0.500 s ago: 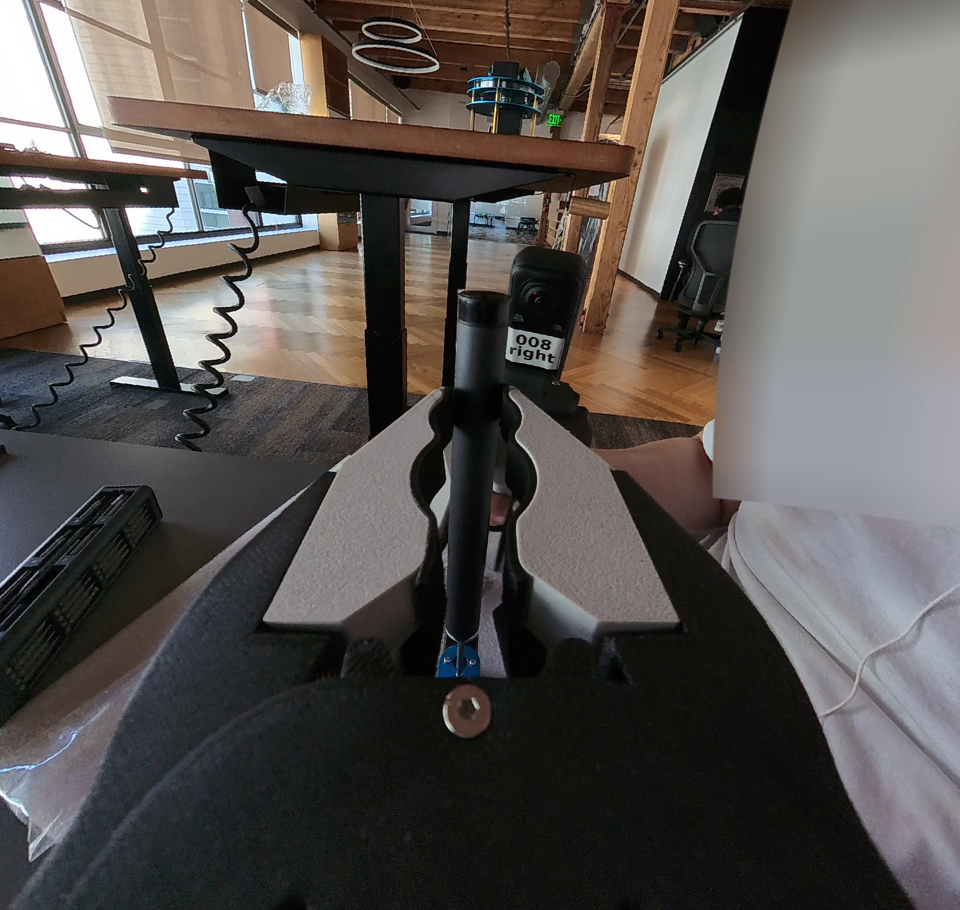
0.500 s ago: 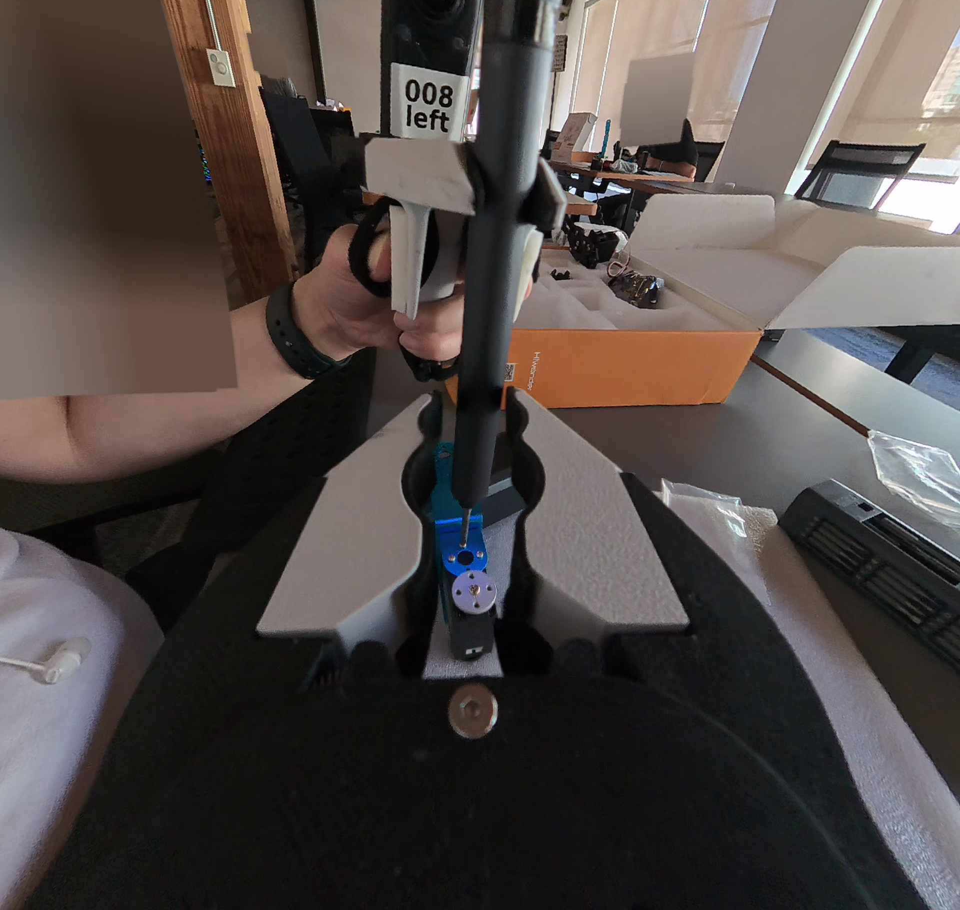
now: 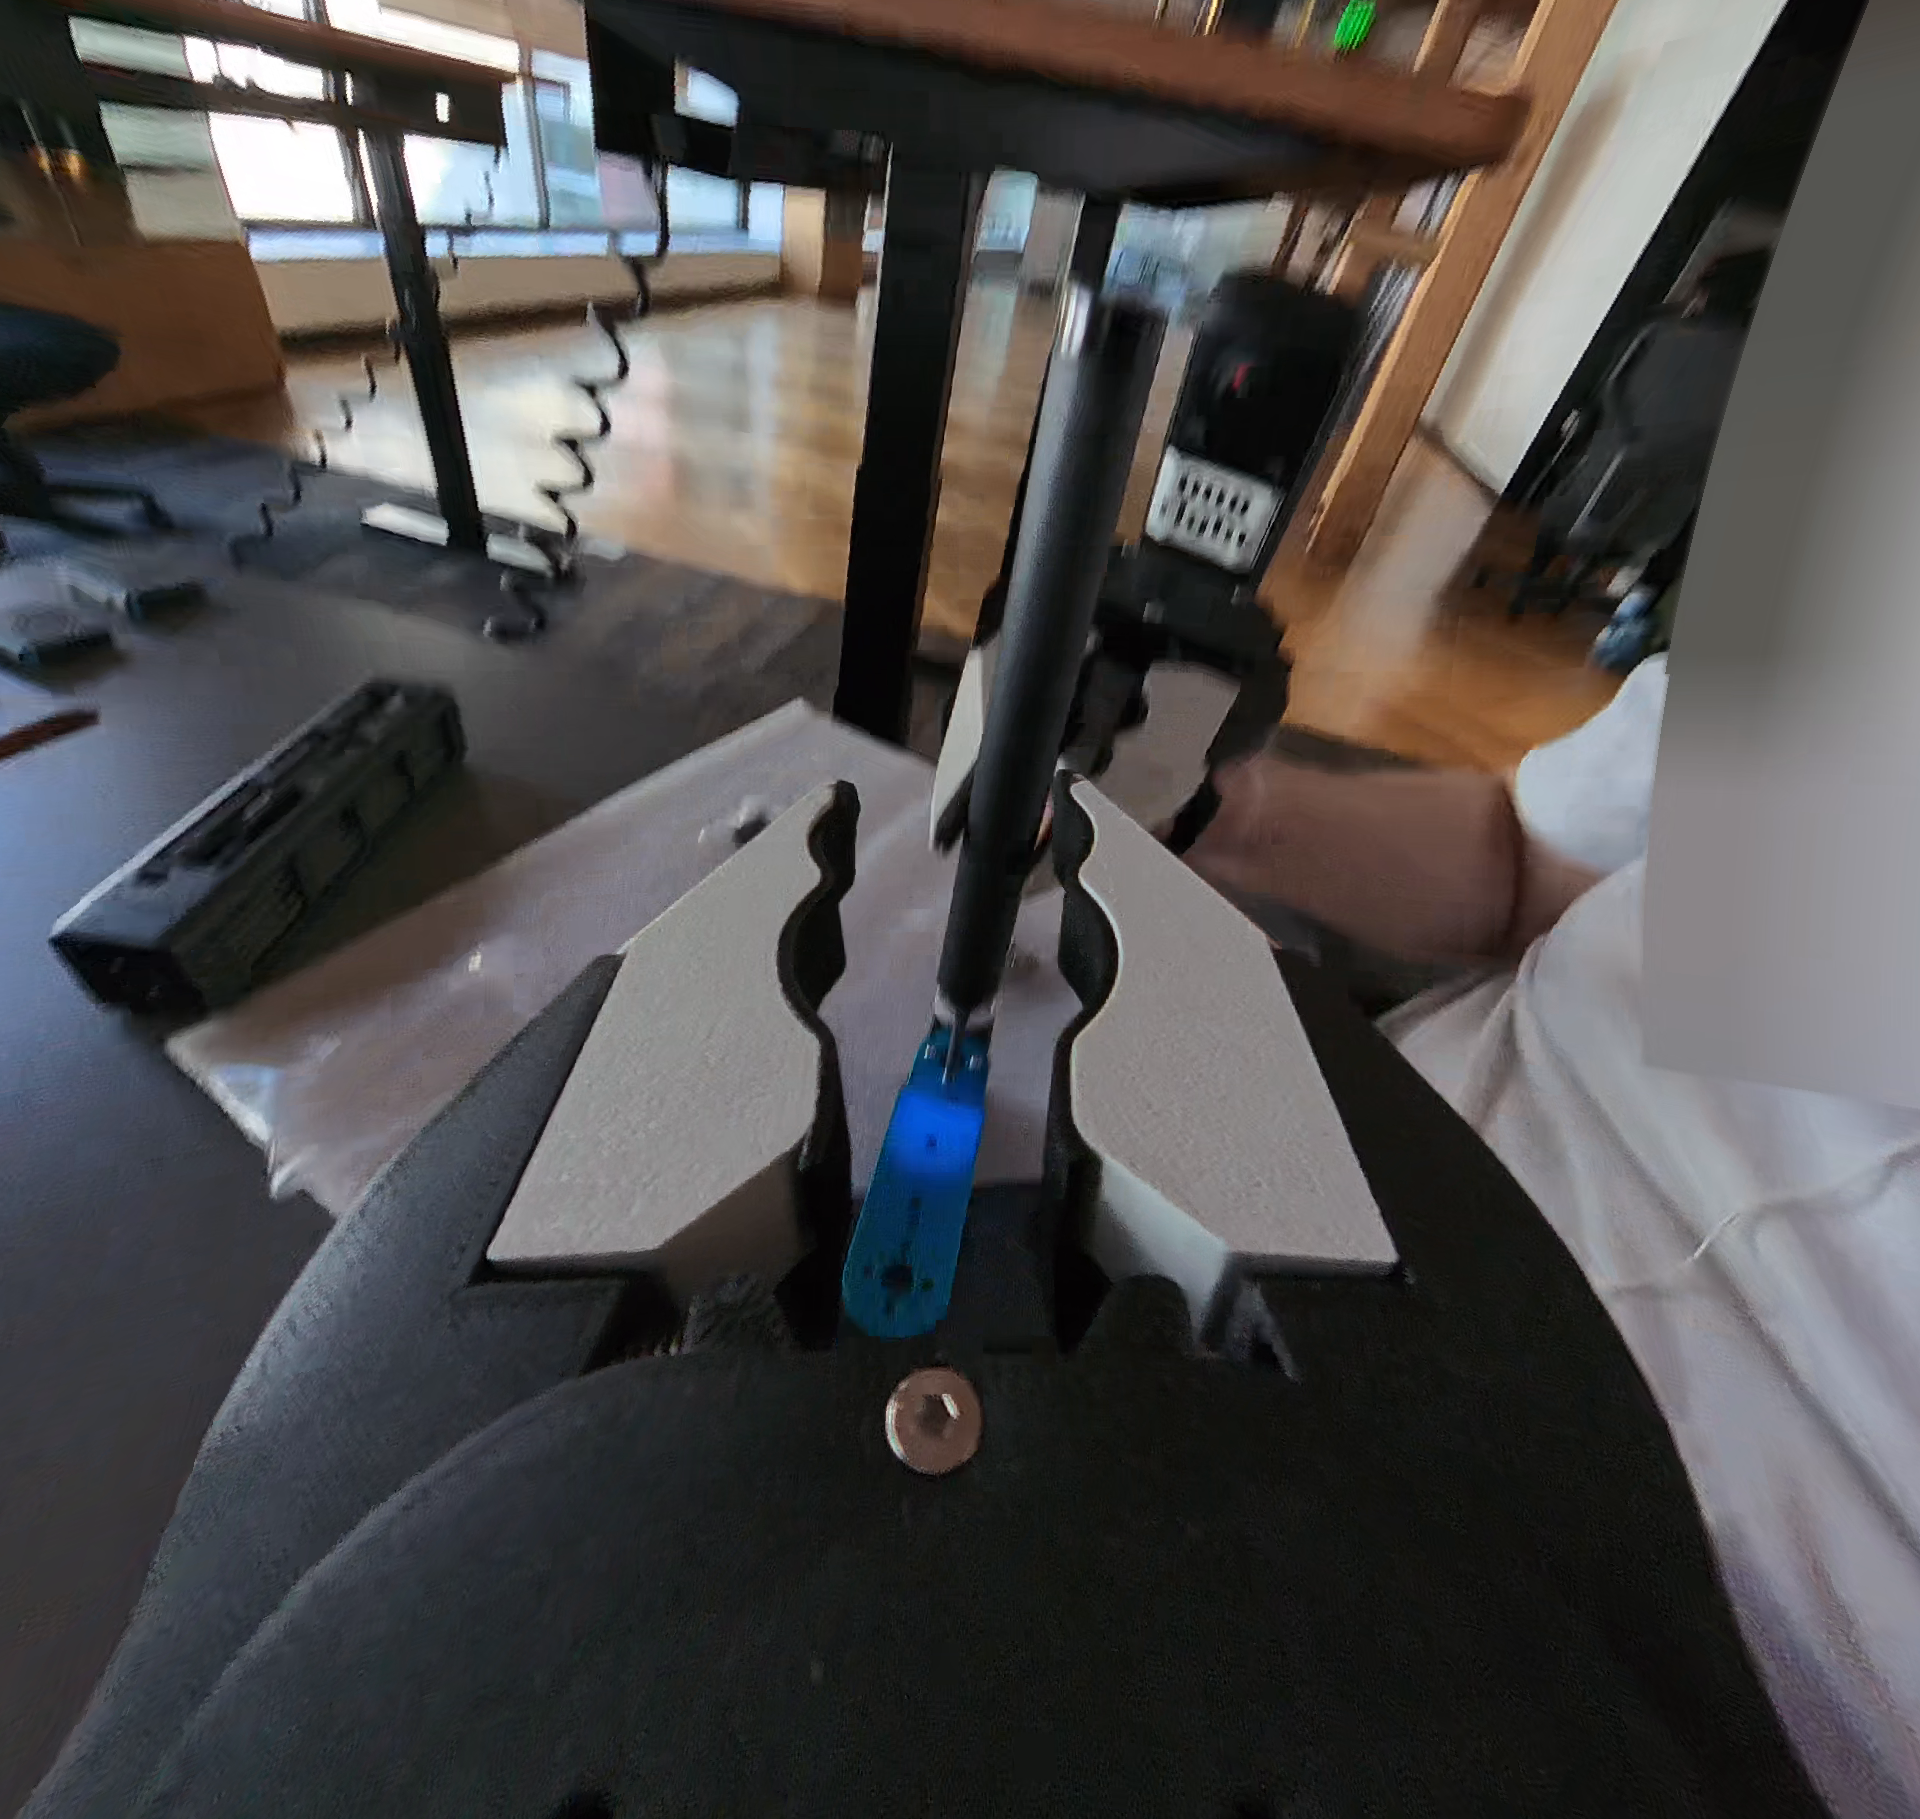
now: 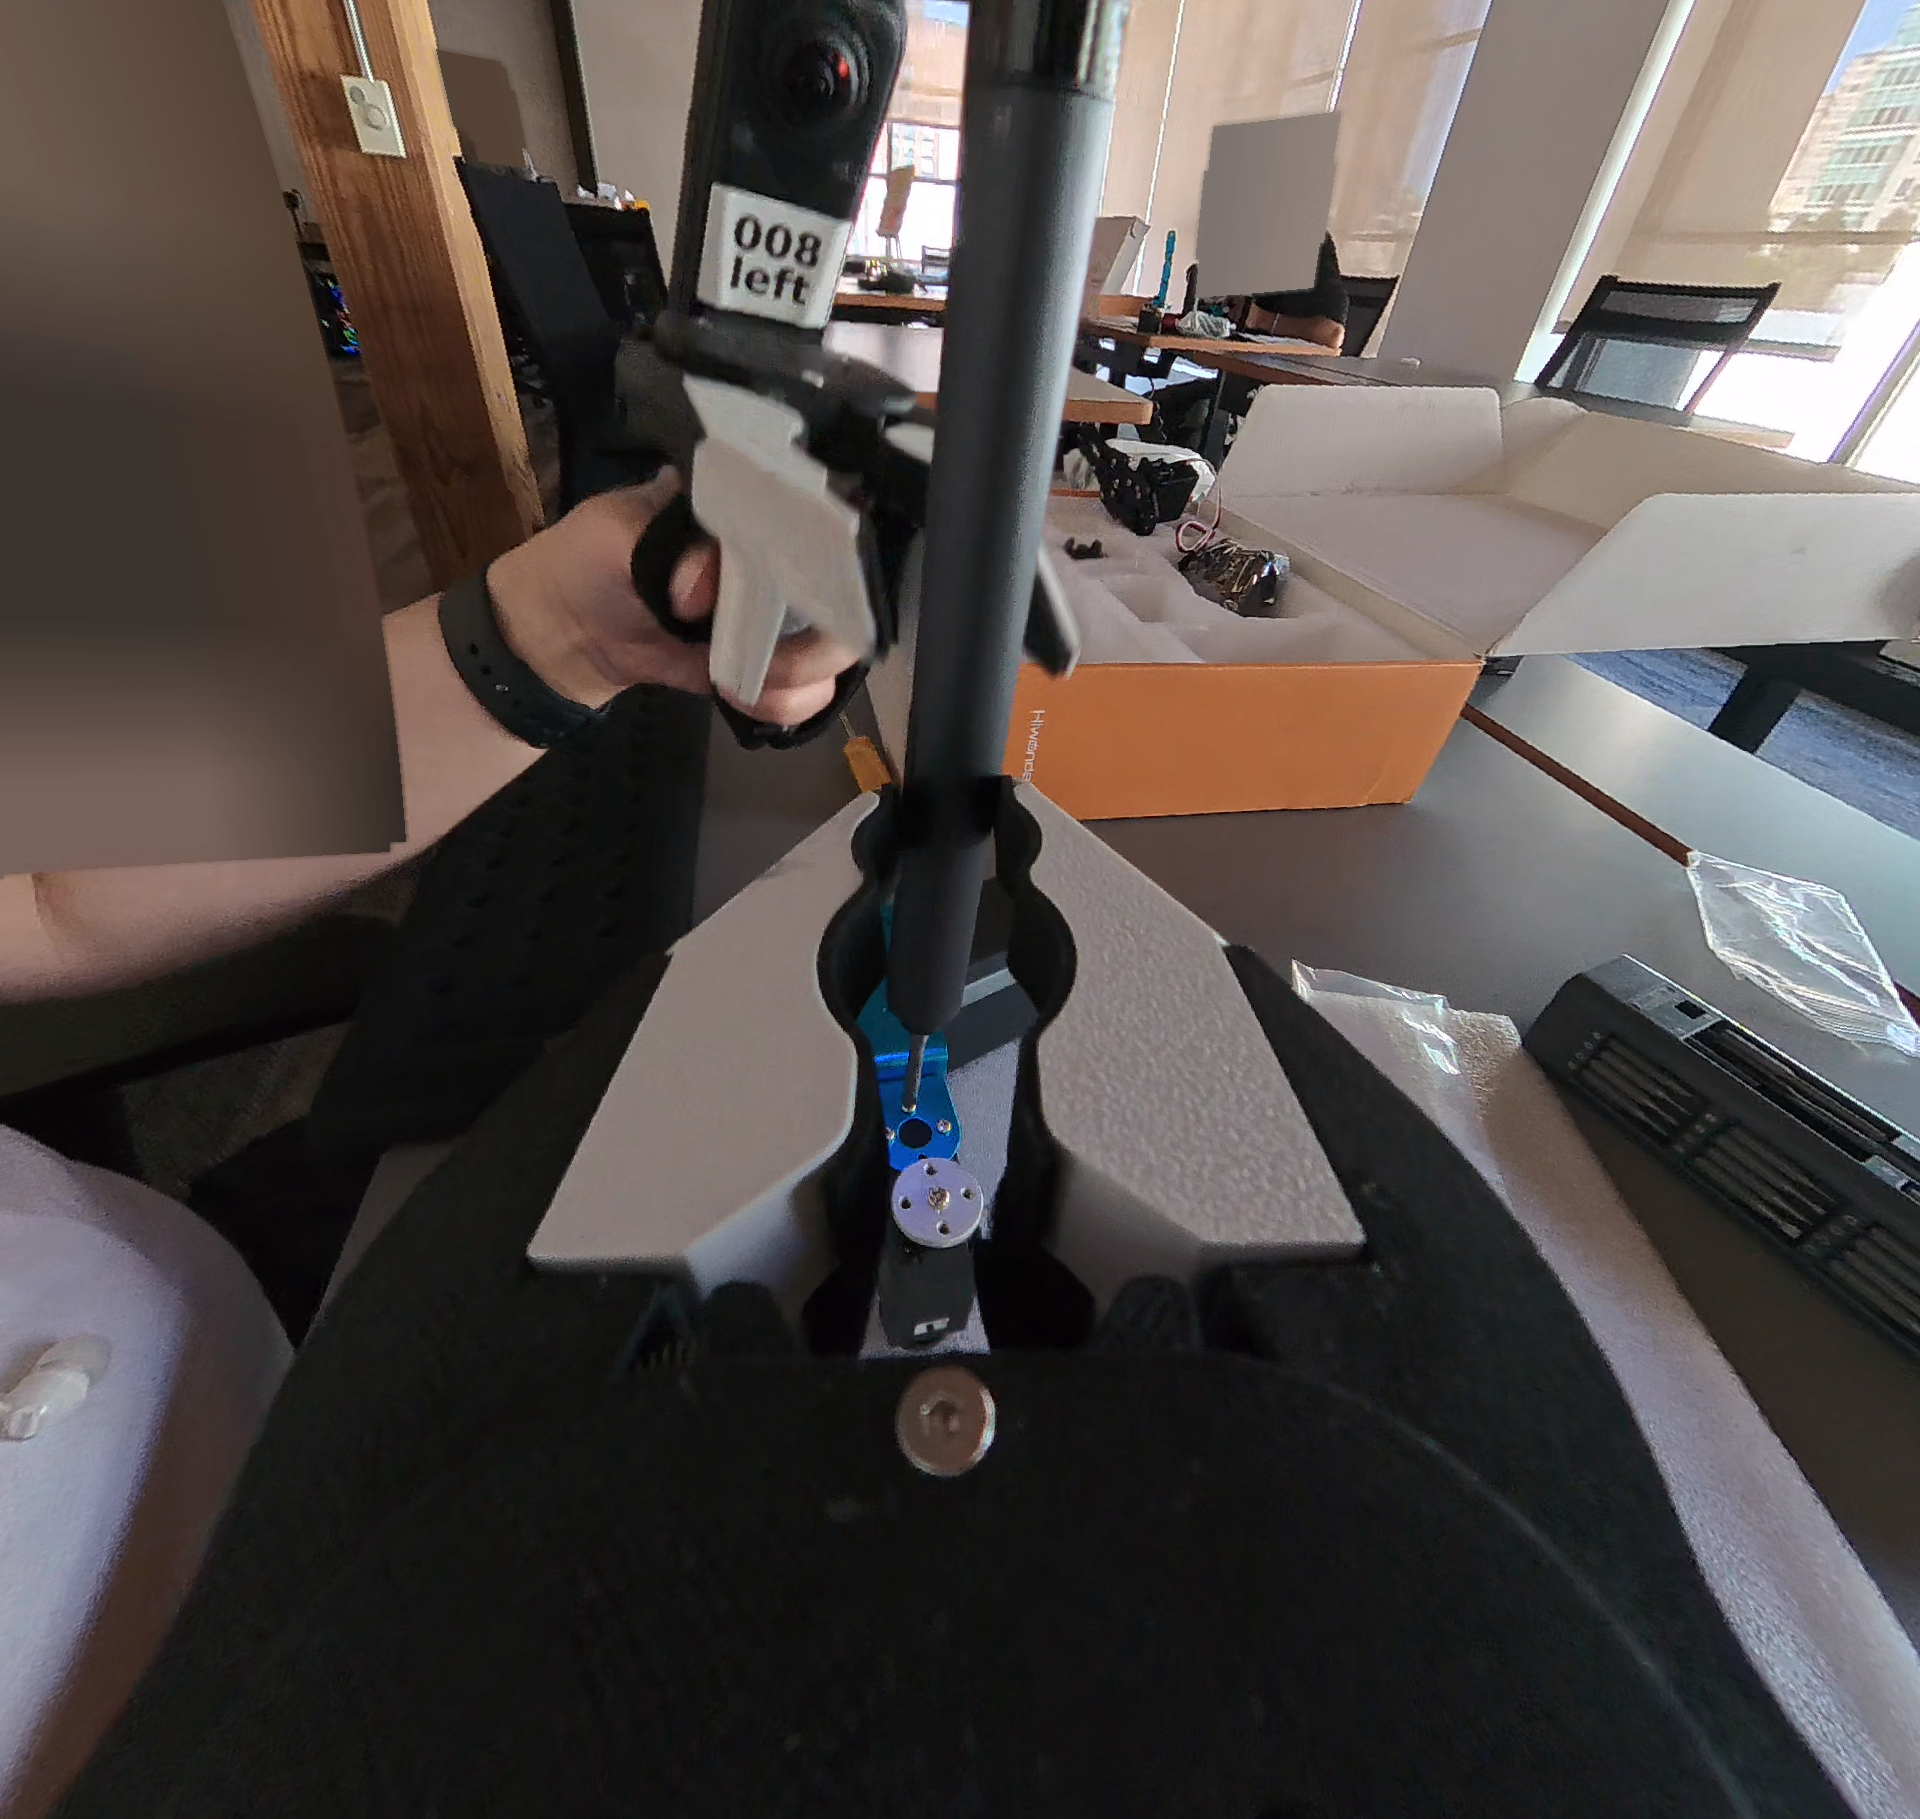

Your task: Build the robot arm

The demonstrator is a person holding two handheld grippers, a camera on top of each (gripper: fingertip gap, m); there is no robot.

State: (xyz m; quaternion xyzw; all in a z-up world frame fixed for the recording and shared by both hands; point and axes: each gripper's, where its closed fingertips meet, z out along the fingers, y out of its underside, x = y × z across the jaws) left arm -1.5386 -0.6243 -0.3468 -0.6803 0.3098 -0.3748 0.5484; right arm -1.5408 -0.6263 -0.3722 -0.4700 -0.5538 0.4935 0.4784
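A long black screwdriver (image 4: 997, 439) stands nearly upright, its tip on a blue metal bracket (image 4: 916, 1117) fitted to a small black servo (image 4: 925, 1286) with a silver round horn (image 4: 937, 1203). My right gripper (image 4: 943, 813) is shut on the screwdriver's lower shaft. My left gripper (image 3: 958, 798) is open, with the screwdriver (image 3: 1049, 626) standing loose between its fingers, close to the right one. The bracket shows blue (image 3: 914, 1198) under the tip there. In the right wrist view the left gripper (image 4: 902, 668) straddles the shaft higher up, held by a hand (image 4: 582, 616).
A black bit case (image 4: 1745, 1135) lies on the dark table (image 4: 1558, 813), also in the left wrist view (image 3: 260, 844). A white foam sheet (image 4: 1558, 1208) lies under the work. An open orange box (image 4: 1247, 730) stands behind, and a clear plastic bag (image 4: 1797, 928) lies to the right. Both grippers' tips are close together, under 4 cm apart. Both grippers' tips are roughly 25 cm from the black bit case (image 4: 1745, 1135). Look for it in the left wrist view (image 3: 296, 850) too.
My left gripper has opened and let go of the screwdriver, and its view has tilted down. My right gripper still grips the shaft, with the tip still on the bracket.
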